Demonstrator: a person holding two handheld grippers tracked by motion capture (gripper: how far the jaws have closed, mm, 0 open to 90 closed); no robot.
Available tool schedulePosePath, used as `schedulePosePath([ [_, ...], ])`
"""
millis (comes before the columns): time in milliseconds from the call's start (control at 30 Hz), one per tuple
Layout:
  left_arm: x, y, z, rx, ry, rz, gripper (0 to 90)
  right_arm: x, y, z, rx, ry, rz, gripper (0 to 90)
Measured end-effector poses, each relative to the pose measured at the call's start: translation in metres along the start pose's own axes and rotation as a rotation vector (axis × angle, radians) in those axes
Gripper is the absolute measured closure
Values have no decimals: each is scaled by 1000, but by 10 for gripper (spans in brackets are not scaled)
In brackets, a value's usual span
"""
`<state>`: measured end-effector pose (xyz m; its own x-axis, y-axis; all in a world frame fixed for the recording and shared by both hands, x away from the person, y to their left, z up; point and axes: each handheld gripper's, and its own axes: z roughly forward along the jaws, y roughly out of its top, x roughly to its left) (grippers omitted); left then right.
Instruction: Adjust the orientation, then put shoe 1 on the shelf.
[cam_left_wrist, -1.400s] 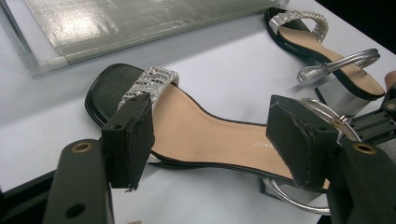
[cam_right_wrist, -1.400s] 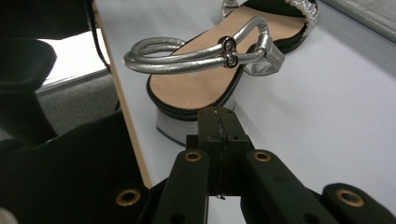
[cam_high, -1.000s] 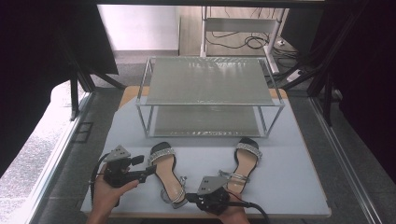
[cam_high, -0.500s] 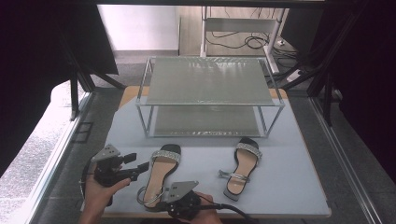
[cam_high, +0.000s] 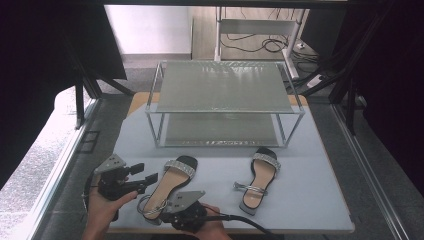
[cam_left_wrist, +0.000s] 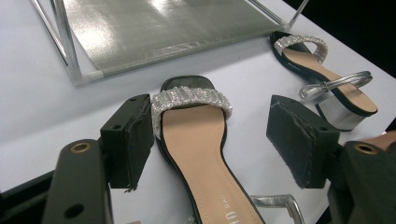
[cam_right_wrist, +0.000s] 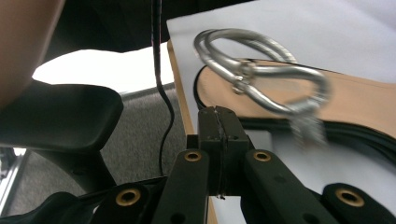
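A person works two hand-held grippers at the near edge of a pale grey table (cam_high: 310, 150), where a pair of black heeled sandals with tan insoles and sparkling silver toe straps lies in front of a two-tier metal-framed shoe rack with grey mesh shelves (cam_high: 225, 100).

The left hand-held gripper (cam_high: 142, 179), held in the person's left hand (cam_high: 102, 210), sits just beside the left sandal (cam_high: 172, 185), its black jaws spread wide. In the left gripper view the foam-faced pads (cam_left_wrist: 135, 140) stand on either side of that sandal's toe end, the near pad close against the silver strap (cam_left_wrist: 191, 99) and the other apart from the shoe; whether the near pad touches cannot be told. The rack's lower shelf (cam_left_wrist: 154, 28) shows beyond.

The right hand-held gripper (cam_high: 182, 212) lies low at the table's near edge, at the heel end of the same sandal, its grey three-cornered plate uppermost and its cable trailing to the right. In the right gripper view its jaws are pressed together with nothing between them, right next to the sandal's looped silver ankle strap (cam_right_wrist: 261, 77), which stands up over the tan insole (cam_right_wrist: 355, 102).

The second sandal (cam_high: 260, 177) rests well apart to the right, flat on the table, toe toward the rack, ankle strap (cam_high: 249, 188) lying across its heel end.
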<state>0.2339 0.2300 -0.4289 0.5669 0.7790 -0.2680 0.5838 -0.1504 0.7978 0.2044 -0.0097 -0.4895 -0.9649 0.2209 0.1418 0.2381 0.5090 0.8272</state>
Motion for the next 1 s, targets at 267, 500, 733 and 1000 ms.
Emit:
schedulePosePath([
  [267,-3,-1,7,39,2,2,304,-23,-20,-83,-81,-161,17,807],
  [500,-6,-3,11,89,26,-13,290,-45,-43,-143,-154,-281,87,691],
  [733,-11,3,15,205,56,-13,284,-63,-56,-175,-186,-372,131,648],
  [1000,-17,3,41,341,93,-5,275,-69,-67,-201,-221,-427,181,633],
])
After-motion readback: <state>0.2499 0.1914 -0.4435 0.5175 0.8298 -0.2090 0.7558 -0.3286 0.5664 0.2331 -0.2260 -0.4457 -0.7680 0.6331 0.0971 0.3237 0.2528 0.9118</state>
